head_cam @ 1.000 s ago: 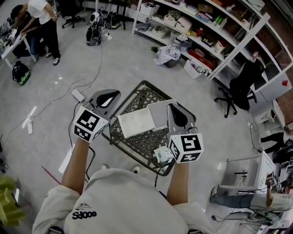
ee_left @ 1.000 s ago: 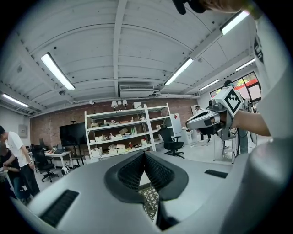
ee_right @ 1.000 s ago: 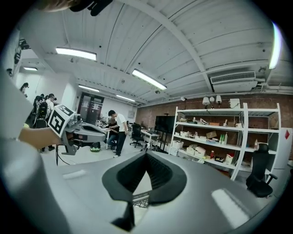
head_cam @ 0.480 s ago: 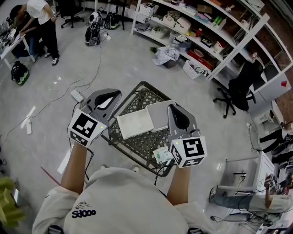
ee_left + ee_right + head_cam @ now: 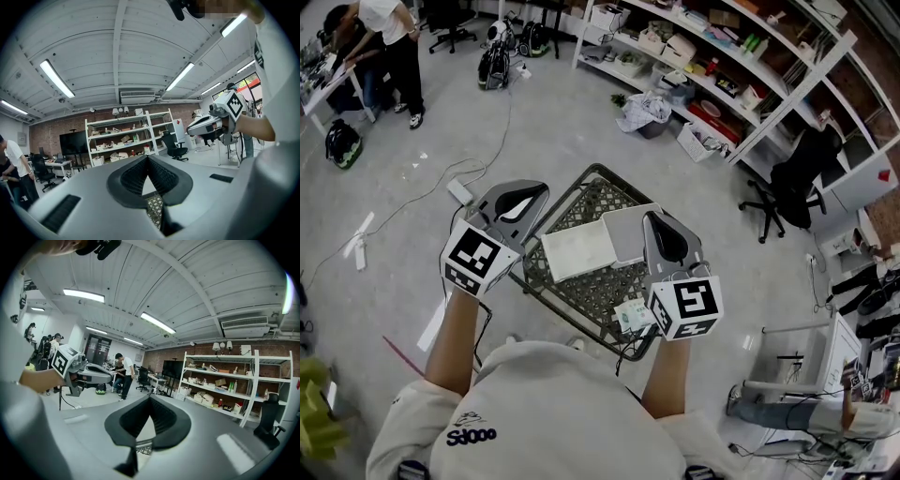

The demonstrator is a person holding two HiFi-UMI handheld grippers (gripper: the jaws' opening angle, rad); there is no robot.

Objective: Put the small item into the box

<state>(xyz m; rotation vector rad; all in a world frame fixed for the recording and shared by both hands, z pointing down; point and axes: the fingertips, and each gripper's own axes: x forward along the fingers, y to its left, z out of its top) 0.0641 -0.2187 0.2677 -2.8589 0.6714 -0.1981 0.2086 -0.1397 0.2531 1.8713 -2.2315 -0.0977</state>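
1. The small item (image 5: 630, 317) is seen at about 5 o'clock on the mesh table (image 5: 591, 292), close to the rim and just beside the marker cube (image 5: 684, 307) of the right gripper (image 5: 656, 230). If the item is approached carelessly, it could be nudged over that rim.
2. The item looks flat and light. It could be pushed along the mesh rather than caught if the jaws are brought down without first being parted.
3. The white box (image 5: 578, 251) is set near the table's middle, with what is judged to be its lid (image 5: 628, 234) touching it at 2 o'clock. A drop could land on the wrong piece if the two are confused.
4. The left gripper (image 5: 525, 199) is held over the table's 9 o'clock edge and the right gripper over its 3 o'clock side. Both forearms are extended, and the jaws are aimed toward 12 o'clock and tipped upward at the shelves (image 5: 220, 390).
5. The left gripper's (image 5: 148, 161) jaws are pressed tip to tip, with nothing between them. The right gripper's (image 5: 150, 399) jaws are likewise fully closed and empty.
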